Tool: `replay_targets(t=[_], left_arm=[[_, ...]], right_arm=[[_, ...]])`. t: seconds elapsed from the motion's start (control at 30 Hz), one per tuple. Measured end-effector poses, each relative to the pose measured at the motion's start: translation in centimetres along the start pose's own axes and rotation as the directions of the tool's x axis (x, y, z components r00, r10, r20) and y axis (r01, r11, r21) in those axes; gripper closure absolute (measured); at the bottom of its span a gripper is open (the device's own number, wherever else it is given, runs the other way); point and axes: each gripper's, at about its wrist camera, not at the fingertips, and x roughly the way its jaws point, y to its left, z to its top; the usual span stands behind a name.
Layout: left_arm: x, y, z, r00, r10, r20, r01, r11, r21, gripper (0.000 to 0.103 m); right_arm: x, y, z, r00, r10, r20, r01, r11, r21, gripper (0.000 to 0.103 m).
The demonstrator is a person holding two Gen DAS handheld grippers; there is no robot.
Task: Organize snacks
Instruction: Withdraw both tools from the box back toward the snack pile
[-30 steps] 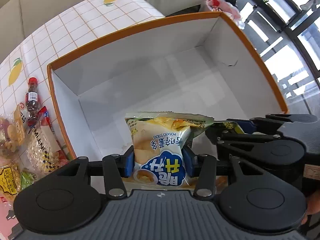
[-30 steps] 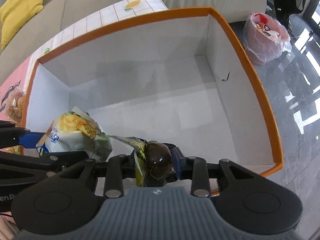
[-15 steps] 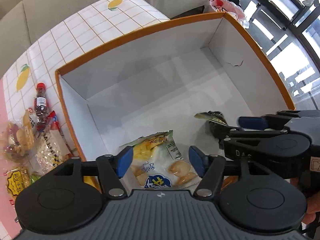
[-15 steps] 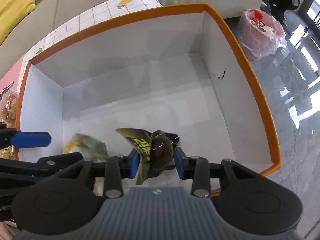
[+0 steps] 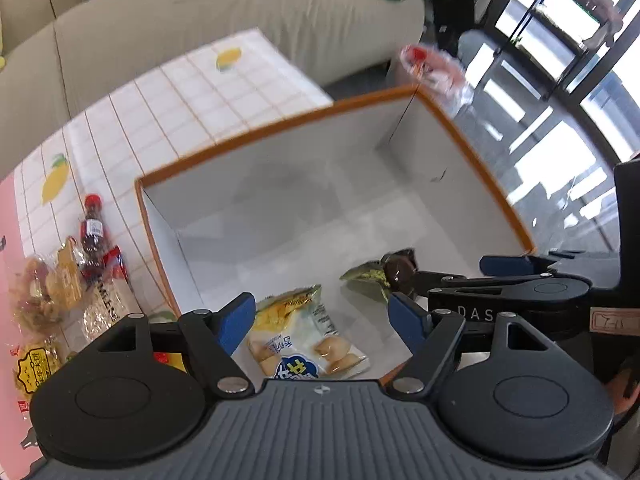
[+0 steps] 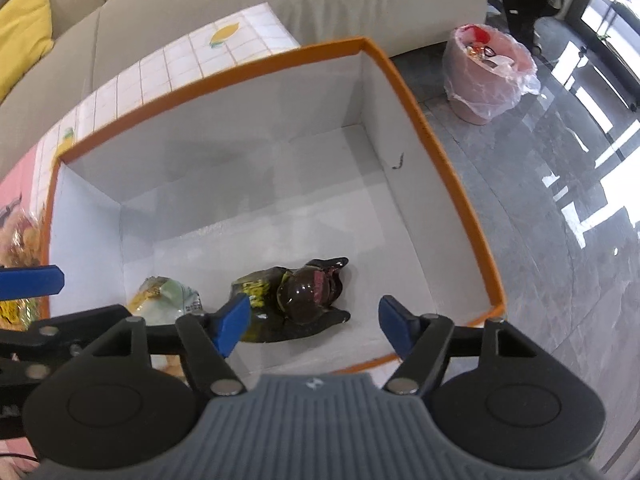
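Observation:
An orange-rimmed white box (image 5: 472,168) stands open; it also shows in the right wrist view (image 6: 424,120). A potato-stick bag (image 5: 304,340) lies on the box floor near its front; its top shows in the right wrist view (image 6: 166,298). A dark snack packet (image 6: 296,296) lies beside it on the floor, and shows in the left wrist view (image 5: 384,276). My left gripper (image 5: 322,316) is open and empty above the potato-stick bag. My right gripper (image 6: 314,322) is open and empty above the dark packet.
Several snacks and a small red-capped bottle (image 5: 93,228) lie on the lemon-print tablecloth (image 5: 168,104) left of the box. A sofa (image 5: 200,12) runs behind. A pink bin with a plastic liner (image 6: 488,76) stands on the grey floor to the right.
Both grippers opened and let go of their snacks. The potato-stick bag and the dark packet dropped to the box floor. Both grippers then rose and pulled back.

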Motion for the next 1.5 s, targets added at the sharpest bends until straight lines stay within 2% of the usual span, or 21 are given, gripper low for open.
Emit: replay_targets(t=[0.17,0.3,0.5,0.67,0.83,1.03,1.1,1.23,1.33,1.4,1.5], left_arm=[[-3.4,0.1,-1.1,0.993,0.006,0.119,-0.008,1.000,0.018,0.014],[-6.6,0.2,-2.3,0.975,0.046,0.219,-0.054,0.998,0.032,0.014],[-10.8,0.7,-4.7,0.934,0.060,0.354,-0.075,0.997,0.030,0.014],[-13.2,2.2,-7.2,0.913,0.072,0.401,-0.077,0.997,-0.004,0.014],[-14.5,4.5,-9.9,0.907,0.126,0.402,-0.117,0.992,-0.047,0.014],[-14.9,8.0,-13.6,0.913,0.219,0.344,-0.187,0.974,-0.124,0.014],[-14.8,9.3,-14.9,0.918,0.232,0.322,-0.193,0.970,-0.149,0.014],[-14.0,11.7,-17.6,0.940,0.228,0.254,-0.181,0.964,-0.194,0.014],[-12.8,13.5,-19.4,0.958,0.217,0.189,-0.168,0.955,-0.245,0.014],[-12.0,14.6,-20.9,0.968,0.199,0.155,-0.151,0.950,-0.272,0.014],[-11.0,16.1,-22.5,0.973,0.197,0.122,-0.150,0.937,-0.316,0.014]], right_arm=[[-3.0,0.0,-1.1,0.996,0.031,0.083,-0.036,0.997,0.063,0.029],[-5.5,0.7,-2.3,0.981,0.049,0.190,-0.067,0.994,0.087,0.028],[-9.4,2.4,-4.8,0.932,0.041,0.361,-0.088,0.990,0.113,0.023],[-11.7,5.1,-7.4,0.884,0.041,0.466,-0.081,0.994,0.067,0.019],[-12.4,8.7,-10.3,0.854,0.102,0.510,-0.094,0.995,-0.040,0.017],[-11.6,13.2,-13.4,0.852,0.189,0.487,-0.106,0.975,-0.193,0.017],[-11.3,14.5,-14.2,0.850,0.216,0.481,-0.108,0.964,-0.242,0.017],[-10.8,17.0,-16.3,0.846,0.243,0.475,-0.077,0.937,-0.342,0.018],[-10.1,18.8,-17.7,0.855,0.248,0.456,-0.046,0.911,-0.410,0.018],[-9.3,19.7,-18.4,0.872,0.243,0.425,-0.035,0.897,-0.442,0.019],[-8.0,20.9,-19.3,0.897,0.235,0.376,-0.029,0.878,-0.479,0.028]])
